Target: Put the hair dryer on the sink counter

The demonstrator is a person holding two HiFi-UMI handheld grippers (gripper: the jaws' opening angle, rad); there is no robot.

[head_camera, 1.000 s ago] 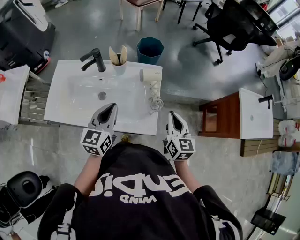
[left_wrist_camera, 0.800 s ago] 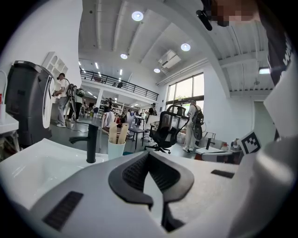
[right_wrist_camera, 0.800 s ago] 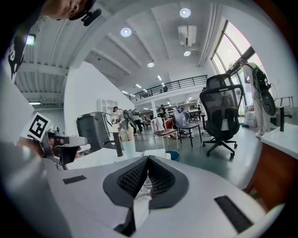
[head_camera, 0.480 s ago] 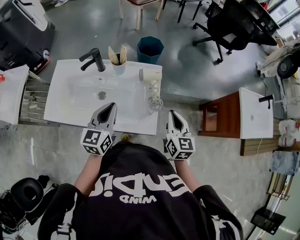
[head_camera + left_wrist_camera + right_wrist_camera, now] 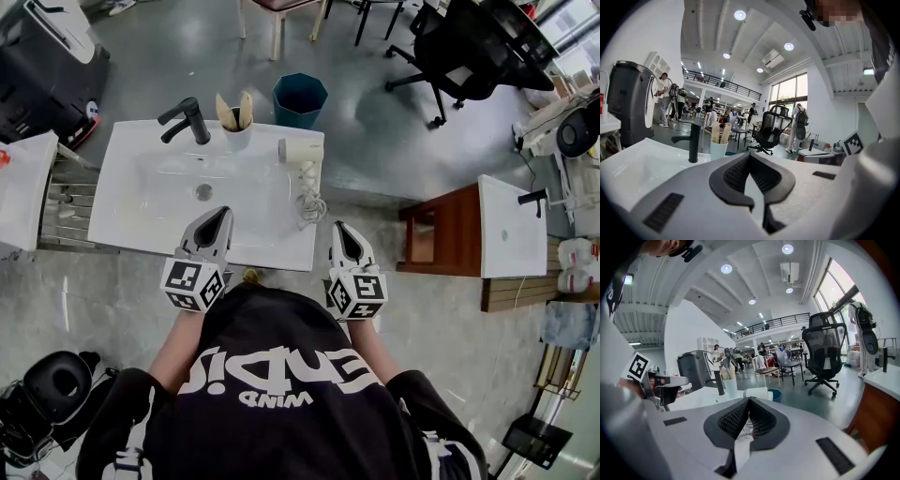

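The white hair dryer [image 5: 302,153] lies on the right end of the white sink counter [image 5: 141,220], its coiled cord [image 5: 312,204] trailing toward the front edge. In the right gripper view the hair dryer [image 5: 757,392] shows just beyond the jaw tips. My left gripper [image 5: 223,215] hovers over the counter's front edge, shut and empty. My right gripper [image 5: 338,228] hangs just off the counter's front right corner, short of the cord, also shut with nothing in it. In their own views, the left gripper [image 5: 750,155] and the right gripper [image 5: 749,400] show jaws meeting at the tips.
A black faucet [image 5: 187,118] and a cup of brushes [image 5: 237,126] stand at the counter's back edge. A teal bin [image 5: 300,98] sits behind it. A second sink on a wooden cabinet [image 5: 511,239] stands to the right, a black office chair [image 5: 469,56] farther back.
Both grippers stay almost still; the right one has edged slightly left. A black object on the floor at lower left has shifted.
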